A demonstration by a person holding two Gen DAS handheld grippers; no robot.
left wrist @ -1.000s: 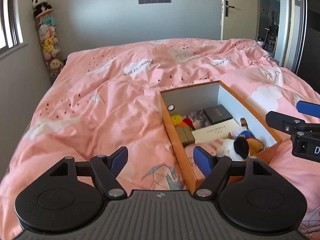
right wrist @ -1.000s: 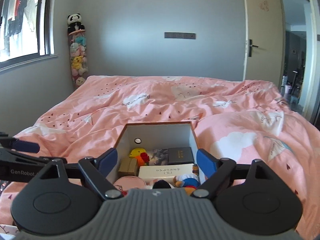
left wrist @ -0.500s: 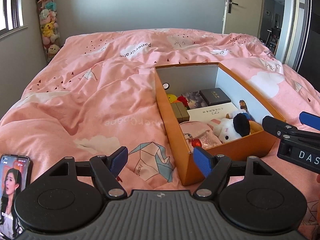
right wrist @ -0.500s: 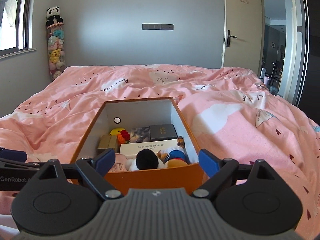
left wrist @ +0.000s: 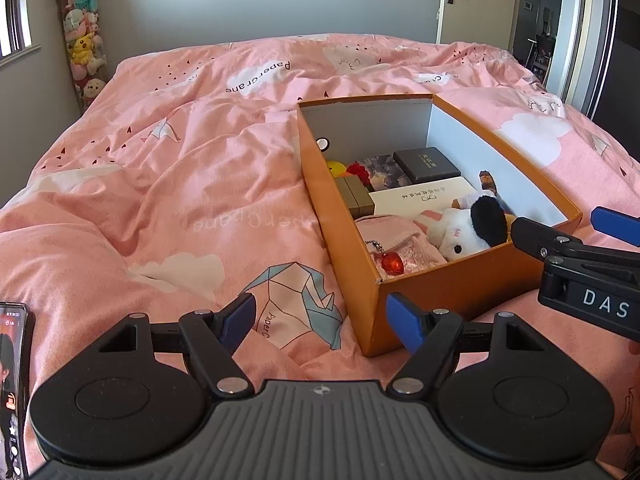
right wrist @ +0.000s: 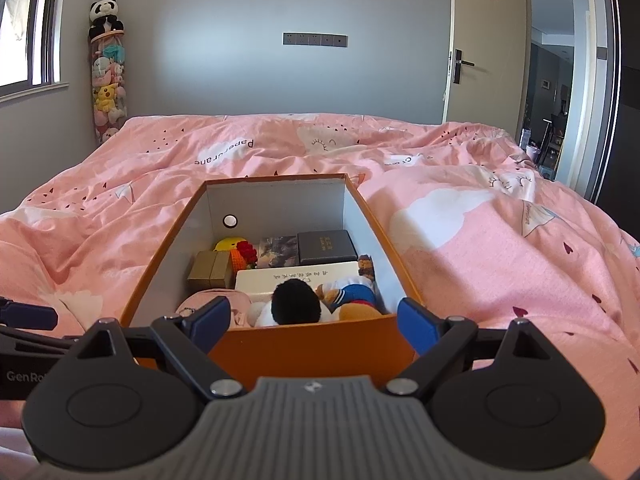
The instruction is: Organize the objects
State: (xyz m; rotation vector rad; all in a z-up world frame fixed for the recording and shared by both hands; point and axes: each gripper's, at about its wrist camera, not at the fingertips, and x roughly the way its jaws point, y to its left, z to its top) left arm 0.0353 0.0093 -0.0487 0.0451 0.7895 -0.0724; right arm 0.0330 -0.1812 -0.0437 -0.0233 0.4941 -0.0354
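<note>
An open orange box [left wrist: 420, 300] lies on the pink duvet [left wrist: 180, 200]. It holds a white and black plush toy [left wrist: 468, 228], a pink pouch [left wrist: 396, 240] with a red heart charm [left wrist: 392, 264], a white box [left wrist: 424, 196], a dark box [left wrist: 426, 164], khaki boxes [left wrist: 354, 196] and a yellow toy [left wrist: 336, 166]. My left gripper [left wrist: 322, 320] stands open just above the duvet, its right finger by the box's near left corner. My right gripper [right wrist: 314, 322] is open in front of the box's near wall [right wrist: 312, 344], with nothing between its pads. In the left wrist view it [left wrist: 560, 220] hovers at the near right corner.
A phone [left wrist: 14, 380] with a lit screen lies on the duvet at the lower left. A tall holder of plush toys [left wrist: 82, 52] stands in the far left corner. A door [left wrist: 472, 0] and open doorway are at the far right. Bare duvet spreads left of the box.
Both grippers have sunk toward the bed, so the box looks larger and nearer. The phone has come into the left wrist view. Both stay open.
</note>
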